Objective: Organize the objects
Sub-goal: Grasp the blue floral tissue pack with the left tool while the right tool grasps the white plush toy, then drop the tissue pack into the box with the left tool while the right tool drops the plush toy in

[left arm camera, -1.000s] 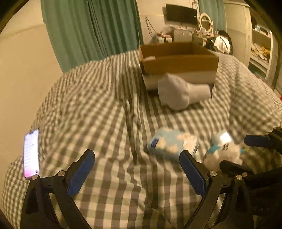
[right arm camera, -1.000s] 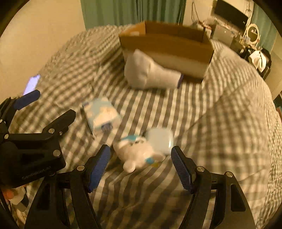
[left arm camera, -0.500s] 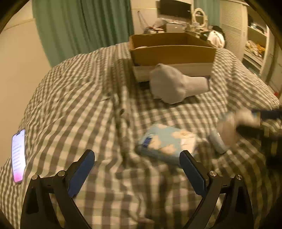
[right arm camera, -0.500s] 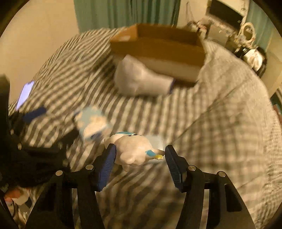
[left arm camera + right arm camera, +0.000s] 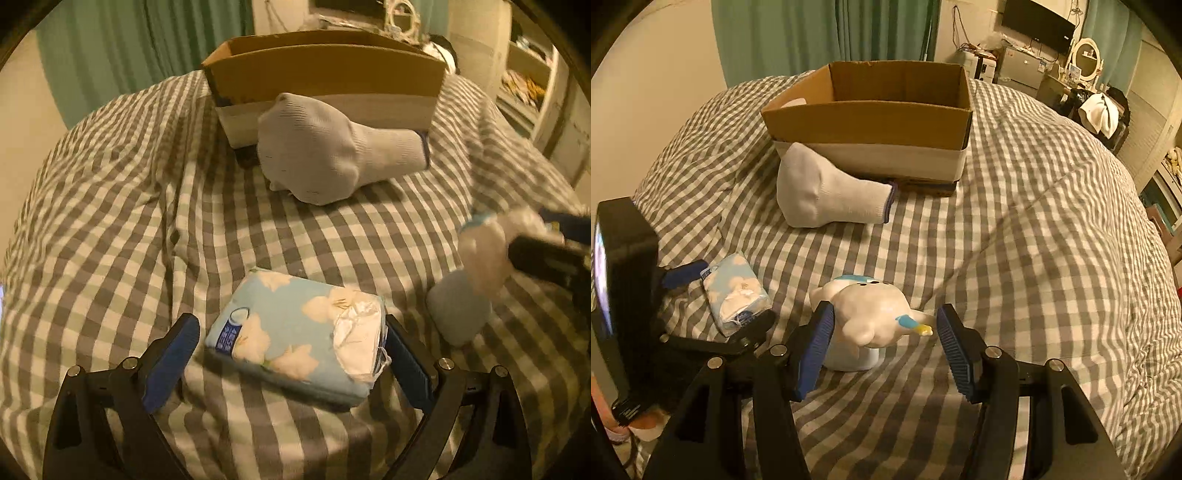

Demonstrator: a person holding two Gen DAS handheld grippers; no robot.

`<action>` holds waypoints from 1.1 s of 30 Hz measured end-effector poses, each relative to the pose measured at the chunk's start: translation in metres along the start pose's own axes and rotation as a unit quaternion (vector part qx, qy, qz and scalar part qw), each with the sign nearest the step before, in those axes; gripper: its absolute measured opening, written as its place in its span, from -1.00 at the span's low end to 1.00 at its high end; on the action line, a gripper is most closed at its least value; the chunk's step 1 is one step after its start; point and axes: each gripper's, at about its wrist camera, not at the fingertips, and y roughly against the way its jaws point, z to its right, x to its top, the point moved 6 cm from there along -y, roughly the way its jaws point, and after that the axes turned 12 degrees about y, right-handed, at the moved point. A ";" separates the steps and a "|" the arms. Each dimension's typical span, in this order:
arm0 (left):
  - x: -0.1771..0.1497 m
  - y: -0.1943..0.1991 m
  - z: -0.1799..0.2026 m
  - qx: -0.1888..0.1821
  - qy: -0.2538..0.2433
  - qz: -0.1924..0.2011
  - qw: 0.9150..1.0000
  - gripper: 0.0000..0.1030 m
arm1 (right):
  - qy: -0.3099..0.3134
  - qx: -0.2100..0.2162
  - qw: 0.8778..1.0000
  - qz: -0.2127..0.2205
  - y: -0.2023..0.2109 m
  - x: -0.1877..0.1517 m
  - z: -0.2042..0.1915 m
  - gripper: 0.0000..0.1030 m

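Left gripper [image 5: 291, 354] is spread wide around the blue tissue pack [image 5: 295, 334] lying on the checked bed [image 5: 122, 206], not clamped. Right gripper [image 5: 886, 339] straddles the white toy figure [image 5: 871, 317], left pad touching it, right pad apart; firm grasp unclear. Grey sock [image 5: 827, 195] lies against the cardboard box [image 5: 871, 125] further back.

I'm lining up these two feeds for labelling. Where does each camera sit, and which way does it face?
Left wrist: on the left gripper, low over the bed, facing the cardboard box; its fingers flank the tissue pack.
Right wrist: on the right gripper, facing the same box; its fingers bracket the white toy.
Shared: box, sock, pack, toy.
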 end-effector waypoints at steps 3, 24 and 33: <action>-0.002 0.002 -0.002 -0.014 0.009 -0.005 1.000 0.62 | 0.001 0.005 1.000 -0.001 -0.002 -0.001 -0.006 0.11; 0.020 0.100 -0.013 0.010 0.009 0.077 0.997 0.61 | 0.015 -0.032 0.998 0.060 0.059 0.009 -0.016 0.11; 0.077 0.136 -0.003 0.010 0.005 0.124 0.992 0.61 | 0.042 -0.058 0.991 0.111 0.099 0.059 -0.004 0.11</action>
